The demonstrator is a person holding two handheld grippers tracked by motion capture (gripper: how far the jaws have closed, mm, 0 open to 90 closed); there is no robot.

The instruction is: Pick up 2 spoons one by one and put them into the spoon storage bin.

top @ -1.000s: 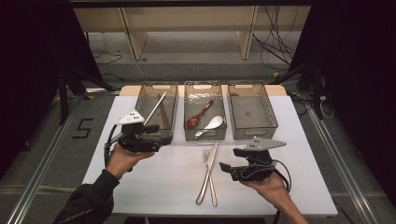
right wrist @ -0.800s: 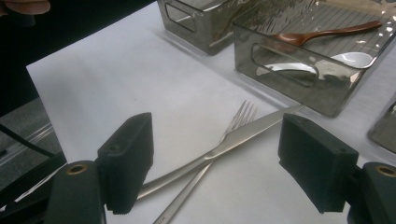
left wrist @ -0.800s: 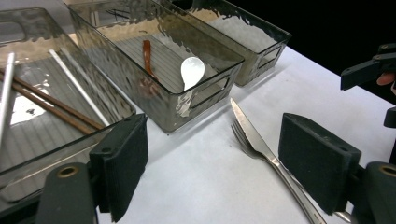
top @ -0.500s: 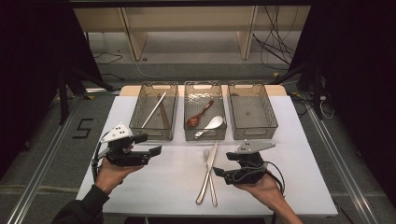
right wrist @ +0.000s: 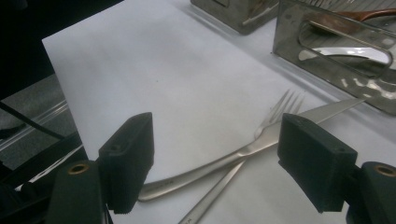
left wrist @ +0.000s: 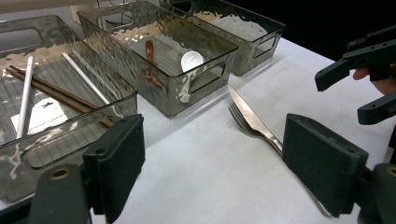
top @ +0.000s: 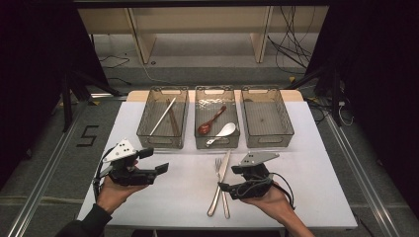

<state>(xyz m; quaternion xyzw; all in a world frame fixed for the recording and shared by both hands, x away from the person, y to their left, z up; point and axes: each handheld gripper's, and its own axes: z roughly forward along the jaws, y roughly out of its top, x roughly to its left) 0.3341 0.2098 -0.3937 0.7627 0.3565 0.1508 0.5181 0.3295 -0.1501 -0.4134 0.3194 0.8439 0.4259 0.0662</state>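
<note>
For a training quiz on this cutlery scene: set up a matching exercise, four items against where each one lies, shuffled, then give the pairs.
Items:
1. chopsticks
2. white spoon
3. fork
4. right bin

Places or states:
A. on the white table, crossed with a knife
B. in the left bin
C. holds nothing
D. in the middle bin, beside a brown spoon

Pairs: 1-B, 2-D, 3-A, 4-C
</note>
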